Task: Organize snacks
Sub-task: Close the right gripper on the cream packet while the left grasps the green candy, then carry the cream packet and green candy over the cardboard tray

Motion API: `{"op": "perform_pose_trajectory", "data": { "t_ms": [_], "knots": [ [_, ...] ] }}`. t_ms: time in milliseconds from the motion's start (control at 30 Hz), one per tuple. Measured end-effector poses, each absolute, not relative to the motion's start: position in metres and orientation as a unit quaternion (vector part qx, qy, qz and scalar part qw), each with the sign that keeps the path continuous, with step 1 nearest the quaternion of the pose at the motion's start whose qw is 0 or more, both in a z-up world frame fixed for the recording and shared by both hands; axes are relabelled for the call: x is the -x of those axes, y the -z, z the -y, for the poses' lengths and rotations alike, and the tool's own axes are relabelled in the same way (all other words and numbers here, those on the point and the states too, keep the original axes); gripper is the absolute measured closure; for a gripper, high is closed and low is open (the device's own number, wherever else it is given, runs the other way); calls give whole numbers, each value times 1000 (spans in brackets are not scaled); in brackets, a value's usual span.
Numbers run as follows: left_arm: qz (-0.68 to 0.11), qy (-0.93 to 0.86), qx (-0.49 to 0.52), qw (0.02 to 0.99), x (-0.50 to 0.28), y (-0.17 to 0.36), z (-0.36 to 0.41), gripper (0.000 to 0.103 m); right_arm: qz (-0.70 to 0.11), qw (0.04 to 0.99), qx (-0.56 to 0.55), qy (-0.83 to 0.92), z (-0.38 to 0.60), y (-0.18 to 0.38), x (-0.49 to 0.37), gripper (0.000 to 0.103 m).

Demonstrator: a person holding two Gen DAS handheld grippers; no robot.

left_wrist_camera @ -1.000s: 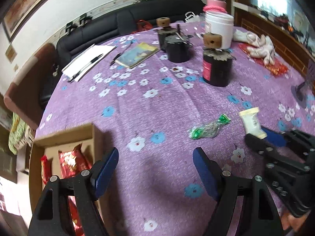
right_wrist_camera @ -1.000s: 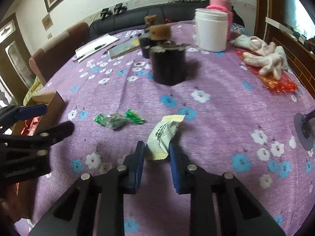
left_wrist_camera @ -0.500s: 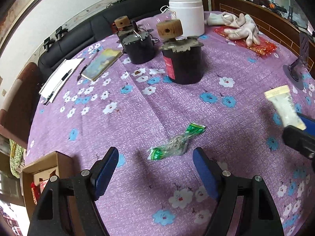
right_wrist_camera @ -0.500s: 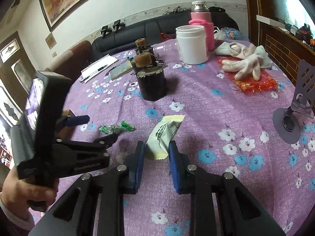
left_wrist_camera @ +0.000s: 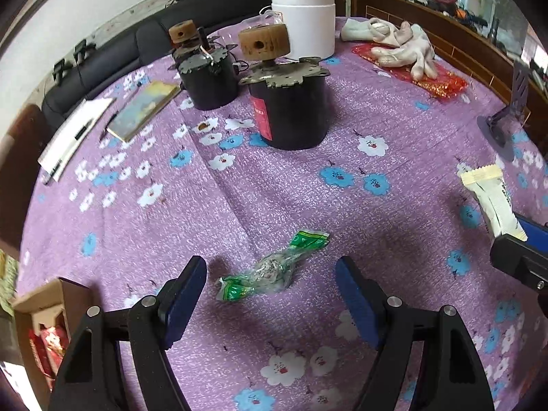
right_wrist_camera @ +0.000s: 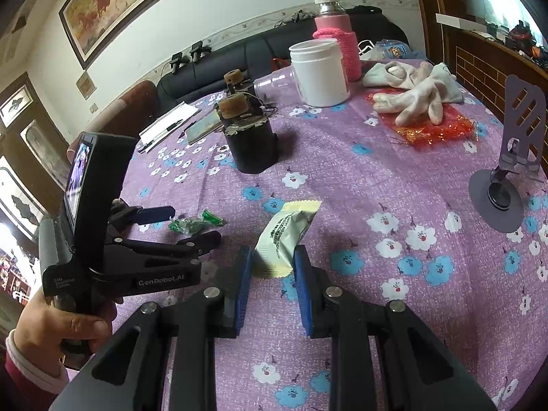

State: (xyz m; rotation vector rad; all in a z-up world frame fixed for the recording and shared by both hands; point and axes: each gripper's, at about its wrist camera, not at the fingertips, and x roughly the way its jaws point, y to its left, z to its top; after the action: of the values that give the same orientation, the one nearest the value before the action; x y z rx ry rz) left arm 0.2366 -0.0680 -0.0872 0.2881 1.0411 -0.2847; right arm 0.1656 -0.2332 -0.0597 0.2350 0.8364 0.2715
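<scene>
— Jaws first: how do they stand?

— Spread wide on the left gripper (left_wrist_camera: 270, 294), with the green-wrapped candy (left_wrist_camera: 274, 269) lying on the purple flowered tablecloth (left_wrist_camera: 274, 205) between the two blue pads. A second ago that candy sat well ahead and to the right of the pads; now the gripper has come over it. On the right gripper (right_wrist_camera: 270, 265) they are clenched on the cream snack packet (right_wrist_camera: 282, 239), as they were before, and the packet is now lifted clear of the cloth.

— And beyond the candy?

— The cardboard box (left_wrist_camera: 37, 308) with red packets has slid to the lower left corner, behind the candy. Past the candy stands the dark canister (left_wrist_camera: 291, 109) with a wooden knob, much closer than earlier. Farther still, the white tub (left_wrist_camera: 303, 20) and the pale gloves (left_wrist_camera: 397, 44).
</scene>
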Motion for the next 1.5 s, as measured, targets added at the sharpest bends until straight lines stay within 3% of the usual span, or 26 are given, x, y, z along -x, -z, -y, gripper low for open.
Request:
{"op": "perform_pose_trajectory", "data": {
  "t_ms": [133,200,367,467,1500],
  "knots": [
    [-501,154,-111,845,-236,86,66,46,-401,899,-117,-132,235,58,-165,80],
    [-502,160,-114,843,-234,85,70,62,-401,899,-117,-134,234,58,-164,80],
    [-500,162,-121,842,-231,85,76,71,-398,900,-117,-135,233,56,-162,80],
    [-501,167,-113,842,-232,84,76,83,-397,901,-117,-134,234,54,-160,80],
    [-443,69,-73,891,-157,47,24,83,-386,902,-95,-169,195,37,-129,79]
  ]
}}
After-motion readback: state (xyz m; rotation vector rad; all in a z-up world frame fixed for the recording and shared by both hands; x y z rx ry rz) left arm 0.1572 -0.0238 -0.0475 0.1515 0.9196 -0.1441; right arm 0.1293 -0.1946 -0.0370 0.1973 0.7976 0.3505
